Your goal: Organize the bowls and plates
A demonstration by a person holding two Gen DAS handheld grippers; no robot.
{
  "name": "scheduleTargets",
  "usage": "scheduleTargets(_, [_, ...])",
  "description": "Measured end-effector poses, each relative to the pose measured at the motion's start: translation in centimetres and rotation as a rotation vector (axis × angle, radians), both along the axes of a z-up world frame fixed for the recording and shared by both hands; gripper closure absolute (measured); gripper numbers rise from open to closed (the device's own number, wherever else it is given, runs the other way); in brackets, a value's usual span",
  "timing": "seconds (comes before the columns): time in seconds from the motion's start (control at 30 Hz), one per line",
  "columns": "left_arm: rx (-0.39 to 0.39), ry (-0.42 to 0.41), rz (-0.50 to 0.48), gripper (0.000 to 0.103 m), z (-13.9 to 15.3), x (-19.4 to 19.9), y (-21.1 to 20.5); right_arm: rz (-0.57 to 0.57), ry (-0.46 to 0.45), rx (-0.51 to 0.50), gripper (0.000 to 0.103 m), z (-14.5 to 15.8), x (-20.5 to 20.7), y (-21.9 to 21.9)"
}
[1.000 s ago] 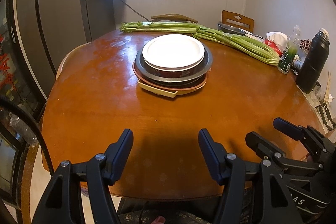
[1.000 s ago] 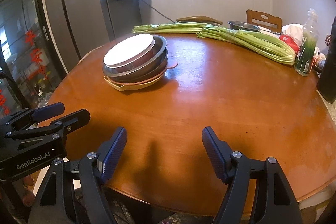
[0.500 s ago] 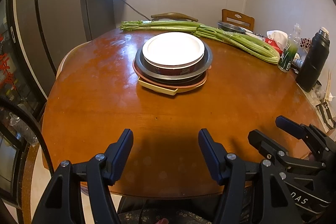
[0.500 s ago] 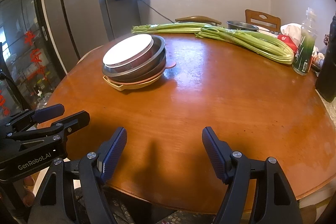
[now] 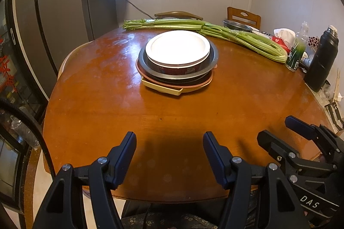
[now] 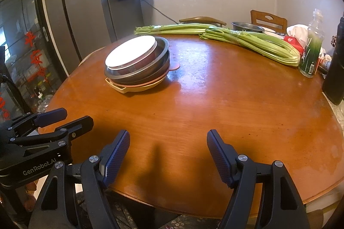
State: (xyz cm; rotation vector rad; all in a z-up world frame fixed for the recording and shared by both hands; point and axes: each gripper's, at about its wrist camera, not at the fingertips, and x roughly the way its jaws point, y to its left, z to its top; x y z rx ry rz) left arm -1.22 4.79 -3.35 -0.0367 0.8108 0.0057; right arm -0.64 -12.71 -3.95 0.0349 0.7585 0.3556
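I've got both claws parked over the near edge of the tabletop (image 5: 90, 104), nothing in either. Left claw (image 5: 169, 156) has its jaws apart w/ only bare wood between them; right claw (image 6: 168, 156) is apart too, a bit wider, also empty.

The stack of plates and bowls (image 5: 177, 61) sits toward the far middle of the tabletop, well apart from both claws: white plate (image 5: 177, 47) on top, a dark bowl under it, a metal bowl (image 6: 160, 52) around that, then pink and cream plates at the bottom. Looks already nested, so I judge this is either the very start or the end, can't tell which.

If there's more to do, next move needs a reach fwd across the tabletop to the stack, approaching the white plate's rim. Celery (image 5: 243, 40) along the far edge & the black flask (image 5: 322, 59) at the right edge are clear of that path.
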Motion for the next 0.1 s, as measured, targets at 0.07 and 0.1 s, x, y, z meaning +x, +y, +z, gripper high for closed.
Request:
scheduleTargets(0.07, [0.004, 0.000, 0.003, 0.039, -0.03, 0.12, 0.05, -0.001, -0.001, -0.002, 0.028, 0.05, 0.02, -0.01])
scheduleTargets(0.1, [0.004, -0.001, 0.006, 0.039, 0.00, 0.21, 0.20, 0.000, 0.000, -0.005, 0.028, 0.11, 0.10, -0.06])
